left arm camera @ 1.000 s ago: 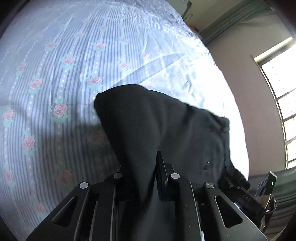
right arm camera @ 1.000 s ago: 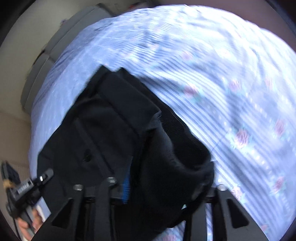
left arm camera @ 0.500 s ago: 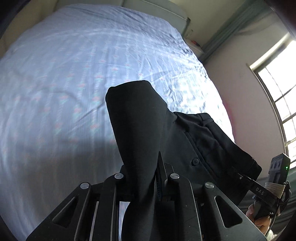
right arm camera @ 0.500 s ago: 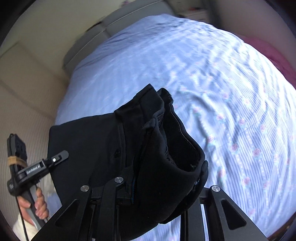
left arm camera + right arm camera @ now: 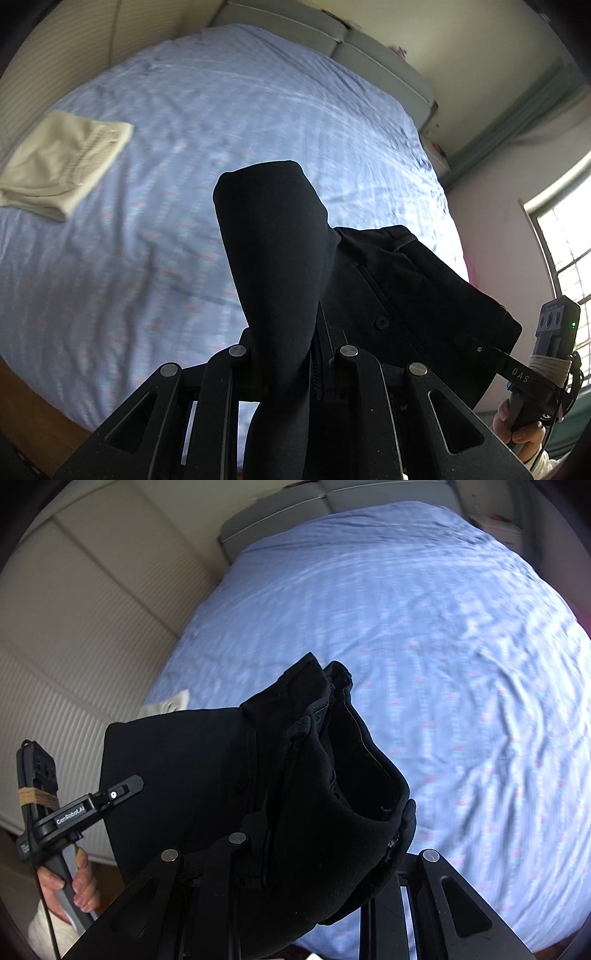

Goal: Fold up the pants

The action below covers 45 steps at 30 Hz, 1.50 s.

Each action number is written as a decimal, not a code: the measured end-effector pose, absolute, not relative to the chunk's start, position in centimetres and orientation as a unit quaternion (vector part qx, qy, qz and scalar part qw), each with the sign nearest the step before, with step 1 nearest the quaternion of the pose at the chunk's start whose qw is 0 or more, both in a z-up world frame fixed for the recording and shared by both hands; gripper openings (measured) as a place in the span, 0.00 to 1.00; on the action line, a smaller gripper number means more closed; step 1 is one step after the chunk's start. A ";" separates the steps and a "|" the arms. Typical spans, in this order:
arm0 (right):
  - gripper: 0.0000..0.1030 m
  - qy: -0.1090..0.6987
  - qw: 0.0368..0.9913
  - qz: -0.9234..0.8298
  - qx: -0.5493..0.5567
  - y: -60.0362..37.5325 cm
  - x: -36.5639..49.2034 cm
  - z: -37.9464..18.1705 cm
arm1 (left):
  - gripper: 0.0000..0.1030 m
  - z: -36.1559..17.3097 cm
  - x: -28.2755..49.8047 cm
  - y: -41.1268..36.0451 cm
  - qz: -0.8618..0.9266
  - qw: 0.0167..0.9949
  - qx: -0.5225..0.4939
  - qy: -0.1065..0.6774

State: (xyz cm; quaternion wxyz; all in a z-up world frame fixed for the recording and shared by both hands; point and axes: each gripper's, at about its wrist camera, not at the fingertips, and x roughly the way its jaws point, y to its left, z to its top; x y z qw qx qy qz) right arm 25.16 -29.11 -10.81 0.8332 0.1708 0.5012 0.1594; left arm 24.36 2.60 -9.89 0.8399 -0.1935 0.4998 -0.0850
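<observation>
Left wrist view shows your left gripper point(image 5: 288, 354) clamped on a thick fold of the black pants point(image 5: 273, 266), with the cloth rising between its two fingers and draping forward over them; the pants hang in the air above the bed point(image 5: 184, 147), clear of the blue flowered sheet, and stretch off to the right toward your right gripper point(image 5: 480, 349), whose tip is buried in the waistband edge near a button; your right hand point(image 5: 517, 428) grips that tool's handle at the frame's lower right. A folded cream garment point(image 5: 62, 162) lies on the sheet at the far left, well apart from the pants; a window point(image 5: 565, 251) lights the right wall.

Right wrist view shows your right gripper point(image 5: 295, 849) closed on a bunched part of the pants point(image 5: 314, 775), the open waistband gaping to the right of its fingers; your left gripper point(image 5: 122, 788) pinches the flat panel of cloth at the left, with your left hand point(image 5: 70, 886) around its handle; a corner of the cream garment point(image 5: 173, 703) peeks out behind the pants; the bed point(image 5: 443, 627) fills the background.
</observation>
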 end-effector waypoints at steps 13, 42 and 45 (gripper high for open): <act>0.23 0.485 0.840 0.154 0.189 -8.8 24.7 -7.8 | 0.17 -6.0 27.1 21.4 -0.112 0.854 -0.134 0.491; 0.23 0.490 0.847 0.079 0.190 20.9 38.8 -10.3 | 0.17 -10.6 53.1 52.0 -0.184 0.826 -0.075 0.527; 0.23 0.509 0.839 0.067 0.182 23.0 40.4 -12.2 | 0.17 -12.6 55.7 53.0 -0.190 0.818 -0.057 0.539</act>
